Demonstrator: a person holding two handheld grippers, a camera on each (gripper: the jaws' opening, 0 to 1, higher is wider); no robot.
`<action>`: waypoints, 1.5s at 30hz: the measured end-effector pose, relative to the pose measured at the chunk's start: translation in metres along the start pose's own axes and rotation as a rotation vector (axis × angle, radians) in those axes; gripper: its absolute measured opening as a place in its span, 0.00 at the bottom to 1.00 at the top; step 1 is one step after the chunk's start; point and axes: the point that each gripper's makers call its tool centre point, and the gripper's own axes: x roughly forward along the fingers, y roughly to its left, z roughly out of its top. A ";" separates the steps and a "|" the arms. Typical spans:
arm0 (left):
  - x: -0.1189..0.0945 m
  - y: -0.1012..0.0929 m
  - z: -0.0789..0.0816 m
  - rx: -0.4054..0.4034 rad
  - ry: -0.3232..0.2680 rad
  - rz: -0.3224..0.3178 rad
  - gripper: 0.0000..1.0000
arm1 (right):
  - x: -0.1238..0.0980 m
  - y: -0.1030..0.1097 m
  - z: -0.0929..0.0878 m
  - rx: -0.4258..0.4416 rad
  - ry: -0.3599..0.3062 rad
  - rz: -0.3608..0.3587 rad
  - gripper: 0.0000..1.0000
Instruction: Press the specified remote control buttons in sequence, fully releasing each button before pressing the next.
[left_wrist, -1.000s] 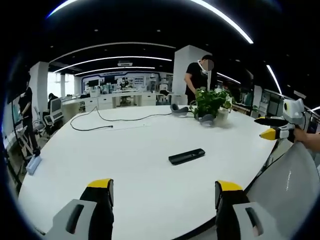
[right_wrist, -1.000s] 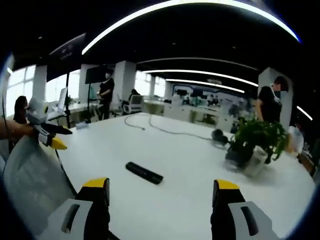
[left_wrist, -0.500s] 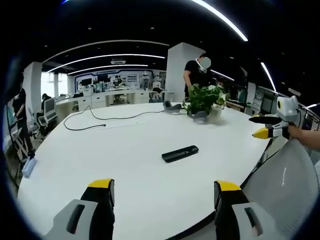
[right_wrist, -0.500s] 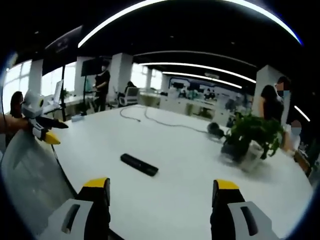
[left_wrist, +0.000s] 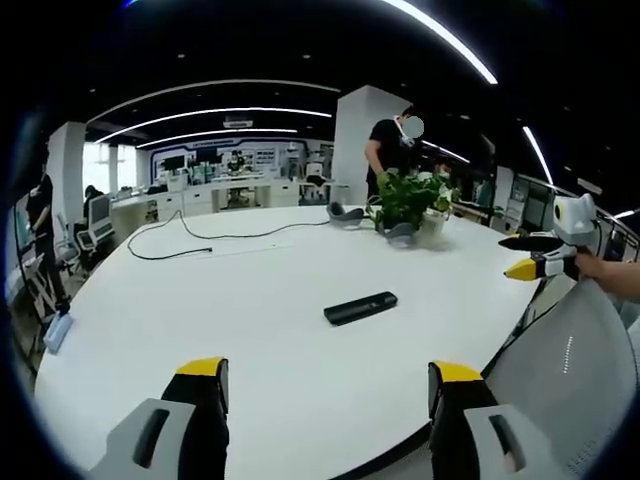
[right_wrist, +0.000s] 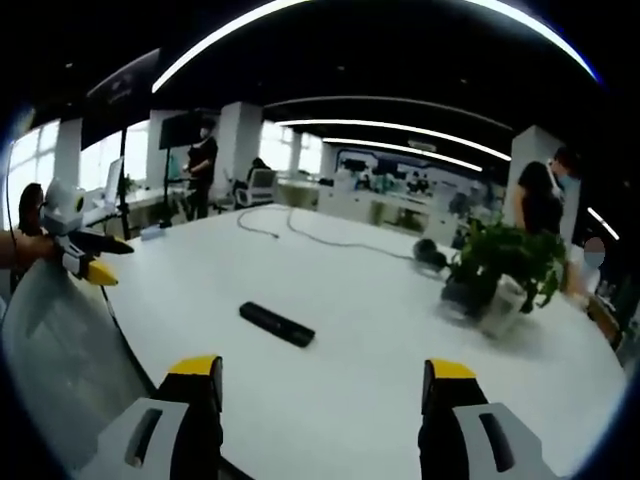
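Left gripper view: black remote control (left_wrist: 360, 308) flat mid-frame on white table (left_wrist: 200, 310), well apart from left gripper (left_wrist: 325, 385), jaws spread, empty. Right gripper (right_wrist: 315, 385) likewise unclenched, held back, presumably keeping remote visible before pressing.

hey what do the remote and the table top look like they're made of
The remote looks like matte black plastic: dark and even, no glare. The table top looks like smooth white laminate or painted board, with a soft sheen; which one the views cannot settle.
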 end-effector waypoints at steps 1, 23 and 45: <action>0.000 0.000 0.000 0.000 0.000 0.000 0.86 | 0.000 0.000 0.000 0.003 -0.001 0.001 0.81; 0.007 -0.026 -0.012 0.192 0.145 -0.159 0.98 | -0.001 -0.012 -0.009 0.003 0.053 -0.067 0.76; 0.083 -0.007 -0.014 0.256 0.238 -0.300 0.92 | -0.007 -0.033 -0.026 0.043 0.124 -0.158 0.72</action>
